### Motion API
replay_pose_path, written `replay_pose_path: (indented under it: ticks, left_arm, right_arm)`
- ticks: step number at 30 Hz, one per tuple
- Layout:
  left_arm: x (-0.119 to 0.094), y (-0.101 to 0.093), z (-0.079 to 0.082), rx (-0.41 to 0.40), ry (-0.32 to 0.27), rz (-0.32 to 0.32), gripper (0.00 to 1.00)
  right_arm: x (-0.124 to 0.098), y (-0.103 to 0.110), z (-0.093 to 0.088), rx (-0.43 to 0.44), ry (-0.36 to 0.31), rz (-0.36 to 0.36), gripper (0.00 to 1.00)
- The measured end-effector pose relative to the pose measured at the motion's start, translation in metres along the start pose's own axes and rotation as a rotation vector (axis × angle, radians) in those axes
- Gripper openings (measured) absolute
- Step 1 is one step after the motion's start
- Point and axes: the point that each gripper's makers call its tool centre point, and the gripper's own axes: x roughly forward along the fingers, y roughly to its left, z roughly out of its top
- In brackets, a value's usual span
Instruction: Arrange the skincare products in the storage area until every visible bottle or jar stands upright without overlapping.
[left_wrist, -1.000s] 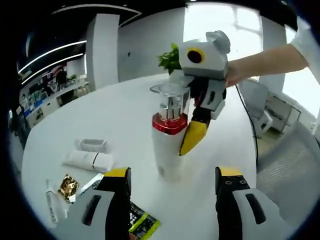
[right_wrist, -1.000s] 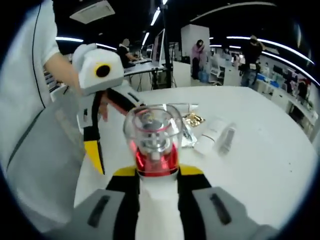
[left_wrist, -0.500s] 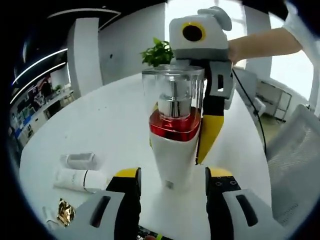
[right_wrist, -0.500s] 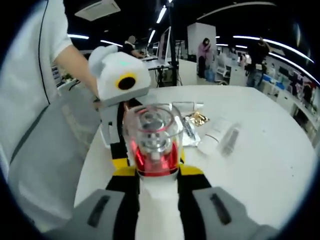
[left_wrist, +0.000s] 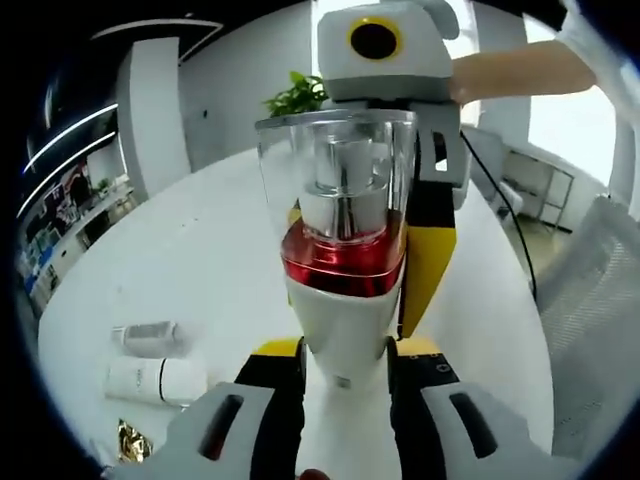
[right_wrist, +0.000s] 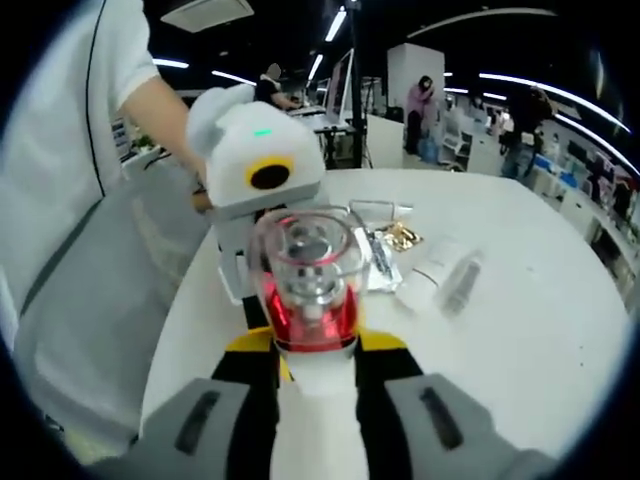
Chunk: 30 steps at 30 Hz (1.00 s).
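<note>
The left tool (left_wrist: 345, 365) had its two yellow-tipped jaws drawn in close on either side of the white pump bottle with the red band and clear cap (left_wrist: 340, 240). Whether they touched its base was not clear. The bottle stood dead ahead at twelve o'clock, long axis upright on the round white surface (left_wrist: 180, 260). The right tool (right_wrist: 315, 350) was clamped on that same bottle's (right_wrist: 310, 300) white body from the opposite side. Both tools were equally near, so the coming move looked like a handover or a steadied set-down. Out at eight o'clock in the left gripper view lay two white tubes (left_wrist: 150, 378) on their sides, with one gold foil sachet (left_wrist: 130, 440) beyond. One bottle, two tubes, one sachet counted.
</note>
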Motion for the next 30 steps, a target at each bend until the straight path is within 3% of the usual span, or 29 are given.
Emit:
replay_pose_path:
  ticks: [15, 30]
  left_arm:
    - [0.010, 0.020, 0.007, 0.008, 0.001, 0.012, 0.27]
    - [0.011, 0.023, 0.008, -0.007, 0.006, 0.018, 0.28]
  right_arm:
    - [-0.003, -0.023, -0.006, 0.012, 0.017, -0.027, 0.28]
    - [-0.002, -0.026, -0.010, 0.035, 0.039, -0.046, 0.29]
